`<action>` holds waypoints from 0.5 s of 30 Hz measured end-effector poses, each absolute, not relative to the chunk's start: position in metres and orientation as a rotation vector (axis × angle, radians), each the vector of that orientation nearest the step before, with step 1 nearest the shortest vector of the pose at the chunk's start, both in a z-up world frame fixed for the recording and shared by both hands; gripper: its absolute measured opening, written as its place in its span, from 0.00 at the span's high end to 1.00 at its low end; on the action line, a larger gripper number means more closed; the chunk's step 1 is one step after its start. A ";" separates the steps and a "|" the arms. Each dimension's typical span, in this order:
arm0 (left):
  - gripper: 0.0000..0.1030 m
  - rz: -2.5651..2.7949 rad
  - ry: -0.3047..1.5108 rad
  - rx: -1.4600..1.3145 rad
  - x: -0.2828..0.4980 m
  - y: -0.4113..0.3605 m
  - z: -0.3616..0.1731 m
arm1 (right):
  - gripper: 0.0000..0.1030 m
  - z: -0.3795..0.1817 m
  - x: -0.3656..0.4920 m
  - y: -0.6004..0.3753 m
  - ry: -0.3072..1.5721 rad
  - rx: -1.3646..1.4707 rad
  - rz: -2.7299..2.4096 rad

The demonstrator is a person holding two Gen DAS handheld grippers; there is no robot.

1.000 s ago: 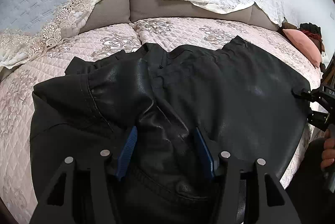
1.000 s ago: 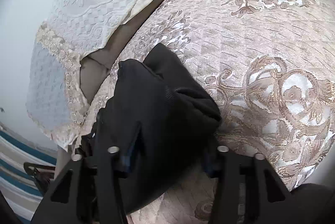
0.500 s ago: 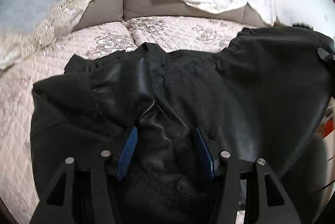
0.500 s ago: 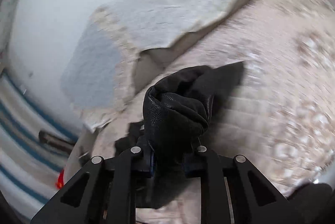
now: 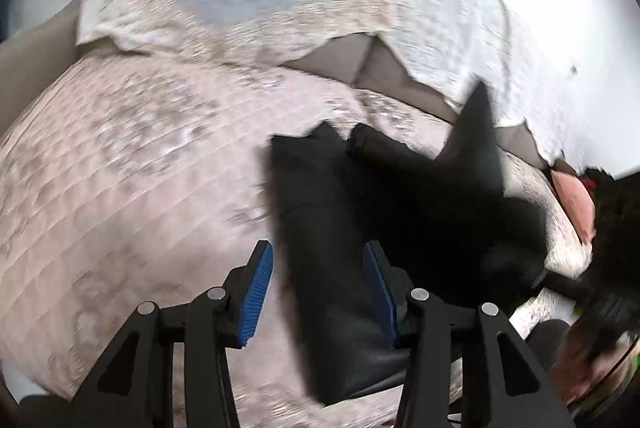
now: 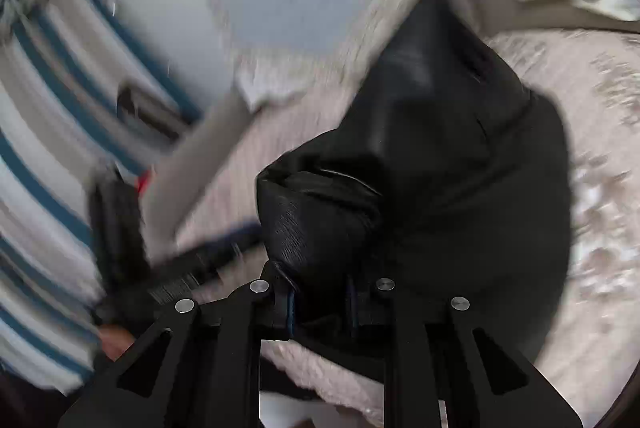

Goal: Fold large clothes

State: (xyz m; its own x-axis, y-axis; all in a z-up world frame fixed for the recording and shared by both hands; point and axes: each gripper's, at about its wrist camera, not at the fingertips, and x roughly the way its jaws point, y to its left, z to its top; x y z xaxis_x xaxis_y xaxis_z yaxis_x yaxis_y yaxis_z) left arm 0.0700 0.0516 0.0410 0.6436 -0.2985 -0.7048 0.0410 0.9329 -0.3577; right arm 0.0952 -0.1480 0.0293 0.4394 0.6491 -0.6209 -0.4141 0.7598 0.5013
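Our right gripper (image 6: pixel 320 302) is clamped on a bunched fold of the black jacket (image 6: pixel 452 163), lifting it off the quilted bedspread (image 6: pixel 592 268). Our left gripper (image 5: pixel 318 282) is closing, its blue pads (image 5: pixel 256 288) not yet pressing the jacket edge between them. Most of the jacket lies on the bedspread, below the lace-draped headboard (image 5: pixel 360 57).

One black garment (image 5: pixel 360 211) on one bed (image 5: pixel 120 187); one lace cover (image 5: pixel 432 7) draped over the headboard; apparently one pink cushion (image 5: pixel 572 199), blurred, at far right; two grippers, left (image 5: pixel 318 280) and right (image 6: pixel 320 302).
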 end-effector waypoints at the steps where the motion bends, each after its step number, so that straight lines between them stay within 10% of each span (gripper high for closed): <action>1: 0.54 -0.185 0.865 -0.340 0.068 0.058 0.036 | 0.81 0.020 0.098 -0.139 0.918 0.269 0.675; 15: 0.43 -0.348 0.807 -0.308 0.125 0.015 0.077 | 0.71 -0.002 0.091 -0.116 0.917 0.093 0.682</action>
